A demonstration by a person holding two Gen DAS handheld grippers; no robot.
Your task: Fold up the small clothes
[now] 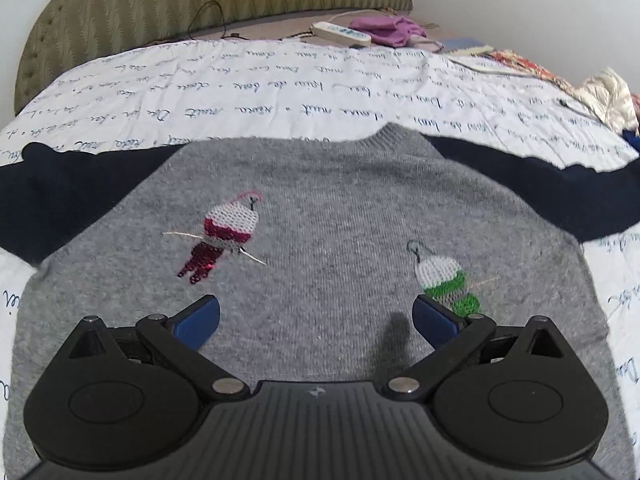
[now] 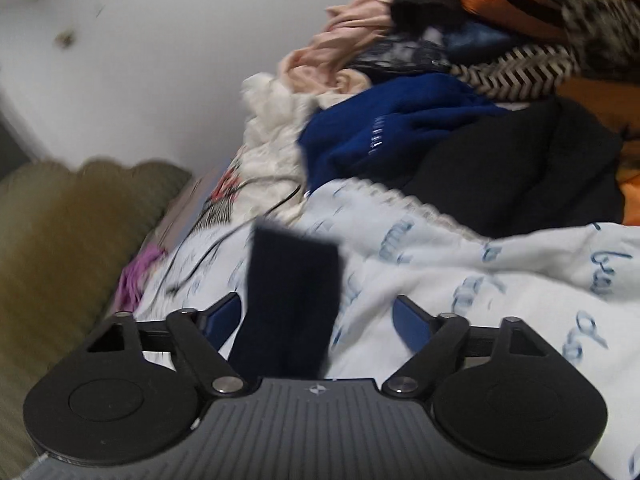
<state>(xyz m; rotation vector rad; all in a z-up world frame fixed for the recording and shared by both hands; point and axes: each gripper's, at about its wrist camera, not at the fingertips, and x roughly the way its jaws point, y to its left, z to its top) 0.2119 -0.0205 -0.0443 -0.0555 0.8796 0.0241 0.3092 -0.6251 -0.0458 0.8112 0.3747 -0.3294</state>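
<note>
In the left wrist view, a small grey knitted sweater with dark navy sleeves lies flat, front up, on a white bedspread printed with lines of blue handwriting. Its round neck points toward the olive-green padded headboard, and both sleeves stretch out sideways, the left-hand one and the right-hand one reaching the edges of the picture. Two knitted birds decorate the chest: a red and white one and a green and white one. The left gripper hovers over the lower body of the sweater with its blue-padded jaws spread wide and nothing between them. Near the headboard lie a white power strip and a crumpled purple cloth. The right wrist view is blurred. The right gripper has its jaws apart, and a dark navy sleeve end lies in the gap, close to the left-hand pad; whether that pad touches the fabric cannot be told, while the right-hand pad stands clear of it, so the claw is not clamped on the sleeve. Beyond it the same lettered bedspread runs up to a heap of clothes, among them a royal blue garment, a black one, a pale pink one and a black and white zigzag piece.
</note>
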